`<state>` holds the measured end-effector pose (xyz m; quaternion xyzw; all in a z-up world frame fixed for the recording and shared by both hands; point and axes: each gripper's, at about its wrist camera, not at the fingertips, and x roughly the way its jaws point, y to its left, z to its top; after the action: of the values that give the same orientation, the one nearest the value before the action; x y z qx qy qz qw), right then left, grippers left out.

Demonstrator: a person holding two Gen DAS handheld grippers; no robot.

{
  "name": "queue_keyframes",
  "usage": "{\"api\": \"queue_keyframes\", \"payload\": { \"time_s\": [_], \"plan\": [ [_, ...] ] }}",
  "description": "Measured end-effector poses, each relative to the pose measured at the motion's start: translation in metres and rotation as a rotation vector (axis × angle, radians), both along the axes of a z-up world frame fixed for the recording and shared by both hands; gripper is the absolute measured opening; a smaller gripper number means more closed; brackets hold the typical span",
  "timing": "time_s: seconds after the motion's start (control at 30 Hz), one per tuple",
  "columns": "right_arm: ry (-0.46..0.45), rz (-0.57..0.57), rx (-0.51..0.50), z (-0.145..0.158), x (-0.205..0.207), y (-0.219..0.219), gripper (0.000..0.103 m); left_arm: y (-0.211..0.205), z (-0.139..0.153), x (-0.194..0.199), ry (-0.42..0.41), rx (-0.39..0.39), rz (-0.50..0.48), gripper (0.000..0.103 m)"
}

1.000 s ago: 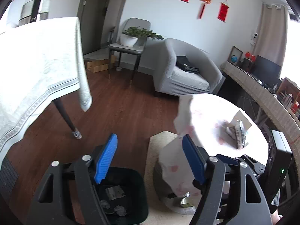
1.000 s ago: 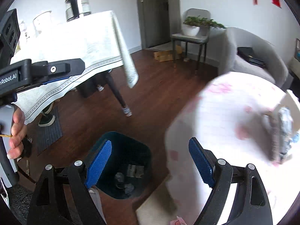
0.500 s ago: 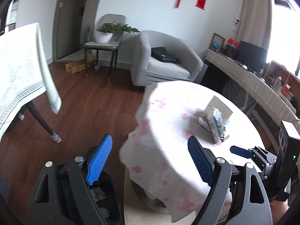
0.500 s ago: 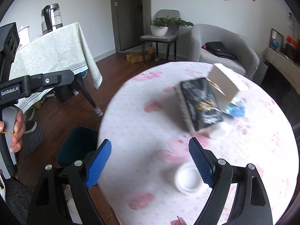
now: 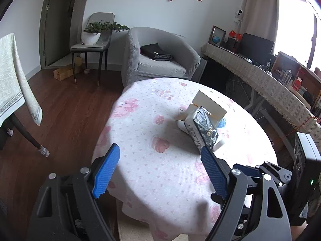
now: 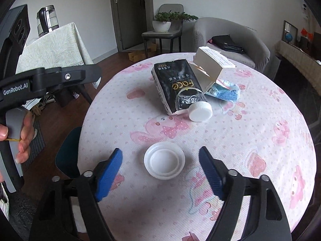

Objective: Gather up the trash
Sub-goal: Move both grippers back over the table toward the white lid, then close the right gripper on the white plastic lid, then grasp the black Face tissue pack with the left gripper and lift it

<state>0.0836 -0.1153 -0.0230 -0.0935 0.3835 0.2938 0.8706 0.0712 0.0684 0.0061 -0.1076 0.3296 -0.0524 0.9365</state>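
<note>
A round table (image 6: 260,132) under a white cloth printed with pink cartoon figures fills both views, with a dark teal waste bin (image 6: 67,152) on the floor at its left edge. Mid-table lie the larger pieces of trash: a black soft tissue pack (image 6: 176,86), an open white cardboard box (image 6: 212,64) leaning on it, a crumpled blue wrapper (image 6: 226,94) and a ribbed white bottle cap (image 6: 200,111). Nearest is a shallow white plastic lid (image 6: 164,162), lying flat between the blue pads of the right gripper (image 6: 160,170). Its jaws have just been narrowing but stand clear of the lid's rim on both sides. The left gripper (image 5: 160,172) hangs wide open and empty over the table's near edge. The lid looks thin and slippery, so the pads should drop low, straddle its widest line evenly, and close on the rim rather than skate over it.
</note>
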Motion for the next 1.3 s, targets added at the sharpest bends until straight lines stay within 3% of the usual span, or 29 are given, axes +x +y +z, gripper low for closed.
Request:
{"api": "queue_keyframes", "payload": {
  "time_s": [0.13,0.4,0.7,0.9,1.23,1.3],
  "plan": [
    [-0.005,0.007,-0.015,-0.003,0.0,-0.001,0.069,-0.009,-0.002,0.007,0.007,-0.006,-0.013,0.085],
    [-0.018,0.003,-0.013,-0.002,0.002,-0.008,0.04,-0.02,-0.004,0.014,0.011,-0.044,-0.045,0.084],
    [-0.007,-0.038,0.006,0.007,0.013,-0.026,0.04,-0.031,-0.009,0.032,0.029,-0.121,-0.066,0.08],
    [0.002,-0.071,0.09,0.017,0.02,-0.05,0.04,-0.041,-0.017,0.05,0.055,-0.166,-0.08,0.074],
    [0.014,-0.087,0.133,0.019,0.031,-0.071,0.04,-0.058,-0.024,0.083,0.071,-0.188,-0.093,0.069],
    [0.015,-0.09,0.136,0.019,0.033,-0.074,0.04,-0.058,-0.026,0.087,0.074,-0.211,-0.095,0.064]
  ]
}}
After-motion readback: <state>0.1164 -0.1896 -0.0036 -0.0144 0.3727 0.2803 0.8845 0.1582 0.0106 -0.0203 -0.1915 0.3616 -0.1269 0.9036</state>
